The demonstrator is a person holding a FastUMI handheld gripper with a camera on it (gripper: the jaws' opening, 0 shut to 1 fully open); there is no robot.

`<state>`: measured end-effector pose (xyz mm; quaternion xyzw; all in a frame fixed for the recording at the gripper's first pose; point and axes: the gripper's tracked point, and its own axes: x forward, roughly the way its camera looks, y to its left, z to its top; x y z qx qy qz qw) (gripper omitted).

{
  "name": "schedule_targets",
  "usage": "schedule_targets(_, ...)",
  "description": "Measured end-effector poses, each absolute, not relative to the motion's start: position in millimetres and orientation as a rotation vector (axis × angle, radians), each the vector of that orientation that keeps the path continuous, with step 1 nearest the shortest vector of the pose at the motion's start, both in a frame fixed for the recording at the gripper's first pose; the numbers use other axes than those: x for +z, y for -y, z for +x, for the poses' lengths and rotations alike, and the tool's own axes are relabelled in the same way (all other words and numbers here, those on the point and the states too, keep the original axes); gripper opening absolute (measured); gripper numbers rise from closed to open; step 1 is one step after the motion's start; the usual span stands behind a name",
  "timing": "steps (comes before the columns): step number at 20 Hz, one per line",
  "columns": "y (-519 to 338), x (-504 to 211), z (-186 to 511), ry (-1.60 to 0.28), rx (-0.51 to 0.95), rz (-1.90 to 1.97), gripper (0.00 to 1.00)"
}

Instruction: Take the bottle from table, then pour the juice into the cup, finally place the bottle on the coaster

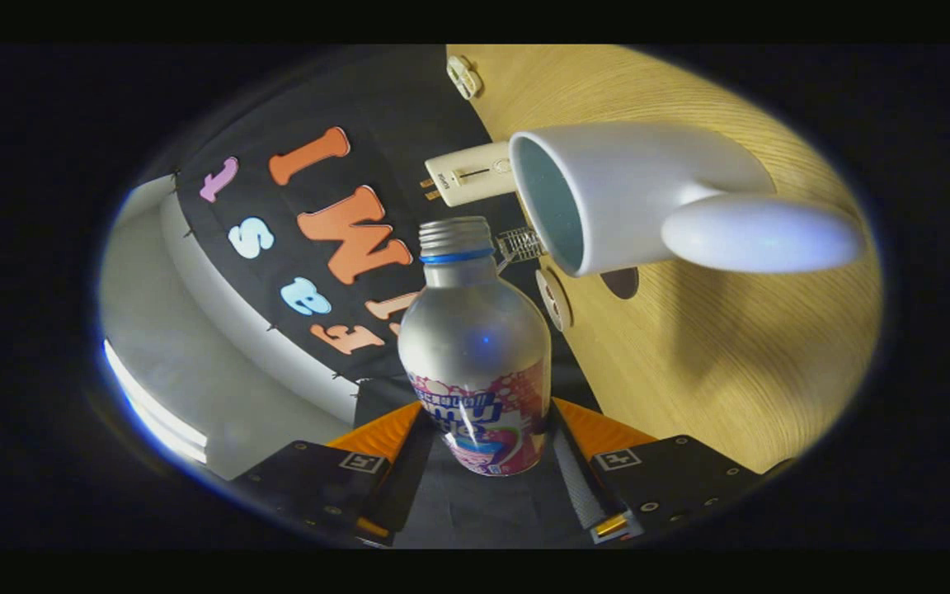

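Two fingers (397, 429) of the gripper (483, 433) press on a bottle (475, 346), one on each side of its lower body, so it is clamped between them. Bottle: silvery metal, printed label around the lower part, blue ring under a threaded neck, cap off. It points away from the fingers with its mouth just beside the rim of a white cup (607, 198); whether the two touch cannot be told. Whole view is rolled sideways, so the cup looks as if it lies on its side, open mouth turned toward the bottle, handle nearest the camera. Cup stands on a light wooden table (731, 363). Round coaster (555, 299) lies on the table near the cup's rim, just beyond the bottle's shoulder. Pale flat device (467, 175) sits beyond the cup at the table's edge, small white clip (464, 76) farther off.
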<state>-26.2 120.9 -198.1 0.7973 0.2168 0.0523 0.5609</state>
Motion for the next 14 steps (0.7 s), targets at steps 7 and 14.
schedule_targets(7,-116.6,-192.5,-24.7,-0.458,0.138,1.959,0.77)
schedule_targets(14,-116.4,-191.0,-20.7,-0.420,0.133,1.994,0.77)
